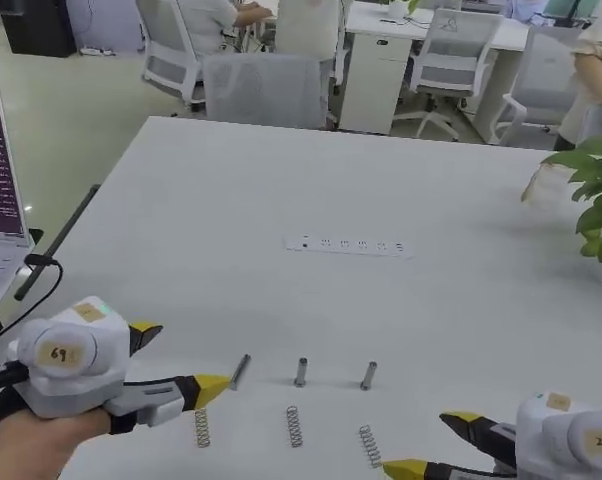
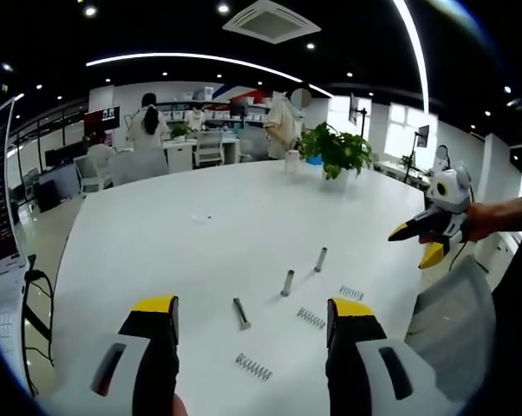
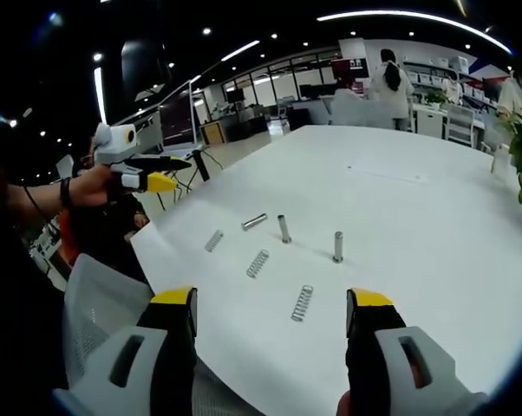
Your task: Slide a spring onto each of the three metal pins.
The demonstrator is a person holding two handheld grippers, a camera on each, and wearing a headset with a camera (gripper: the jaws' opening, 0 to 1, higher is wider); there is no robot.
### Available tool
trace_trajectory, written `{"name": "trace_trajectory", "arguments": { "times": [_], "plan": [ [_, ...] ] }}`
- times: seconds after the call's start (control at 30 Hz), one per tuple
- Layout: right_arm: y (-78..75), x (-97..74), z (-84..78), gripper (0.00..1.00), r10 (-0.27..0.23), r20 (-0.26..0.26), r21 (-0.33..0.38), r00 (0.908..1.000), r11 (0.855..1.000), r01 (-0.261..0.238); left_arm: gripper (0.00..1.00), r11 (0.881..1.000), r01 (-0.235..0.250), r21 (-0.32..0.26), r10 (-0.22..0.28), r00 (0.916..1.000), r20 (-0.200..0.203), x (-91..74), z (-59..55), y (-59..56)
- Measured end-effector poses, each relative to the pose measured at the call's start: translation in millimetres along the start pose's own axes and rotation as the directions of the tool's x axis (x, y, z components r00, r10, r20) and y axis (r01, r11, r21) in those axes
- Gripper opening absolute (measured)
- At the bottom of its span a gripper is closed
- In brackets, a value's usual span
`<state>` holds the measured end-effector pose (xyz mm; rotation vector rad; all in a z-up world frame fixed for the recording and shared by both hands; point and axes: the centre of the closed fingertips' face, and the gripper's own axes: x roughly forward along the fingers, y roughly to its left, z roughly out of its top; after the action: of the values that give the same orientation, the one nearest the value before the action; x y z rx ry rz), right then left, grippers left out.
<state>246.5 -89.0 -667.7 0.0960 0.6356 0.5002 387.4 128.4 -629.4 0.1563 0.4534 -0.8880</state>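
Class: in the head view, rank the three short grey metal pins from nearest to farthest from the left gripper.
1. Left-end grey metal pin, right beside the left gripper's lower yellow tip.
2. Middle grey metal pin, centre of the row.
3. Right-end grey metal pin, far end of the row.

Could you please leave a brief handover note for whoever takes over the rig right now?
Left tool: open, empty, aimed toward the left pin.
Right tool: open, empty, facing the right spring.
Middle pin and right pin stand upright; left pin appears to lie on its side.
Left spring and middle spring also lie on the table, before the pins.
Done: nothing. Left: all three springs.
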Motion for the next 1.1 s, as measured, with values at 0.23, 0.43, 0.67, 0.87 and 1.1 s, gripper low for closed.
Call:
{"name": "trace_trajectory", "arguments": {
  "times": [0.23, 0.43, 0.67, 0.87, 1.1],
  "plan": [
    [-4.2, -1.5, -1.4, 0.68, -0.004, -0.003, 0.015, 1.0000, 1.000, 0.004, 0.64, 1.000, -0.008, -0.015, 0.008, 0.9998, 0.016, 16.0, 7.9, 7.6],
    [-7.7, -2.8, -5.2, 0.68, -0.010, -0.004, 0.028, 0.9999, 1.000, 0.010, 0.62, 1.000, -0.003, -0.021, 0.003, 0.9999, 0.011, 31.8, 9.9, 11.9],
    [-8.9, -3.3, -9.0, 0.68, -0.015, -0.005, 0.044, 0.9999, 0.999, 0.016, 0.60, 1.000, 0.006, -0.028, -0.005, 1.0000, 0.003, 47.4, 11.0, 15.7],
    [-10.7, -1.4, -12.8, 0.67, -0.018, -0.015, 0.049, 0.9997, 0.999, 0.019, 0.58, 0.999, 0.017, -0.028, -0.017, 0.9999, -0.004, 59.1, 13.1, 16.6],
    [-13.5, -3.0, -8.2, 0.67, -0.024, -0.008, 0.050, 0.9997, 0.998, 0.024, 0.53, 0.999, 0.016, -0.038, -0.017, 0.9995, -0.026, 75.1, 7.5, 23.5]
  ]
}}
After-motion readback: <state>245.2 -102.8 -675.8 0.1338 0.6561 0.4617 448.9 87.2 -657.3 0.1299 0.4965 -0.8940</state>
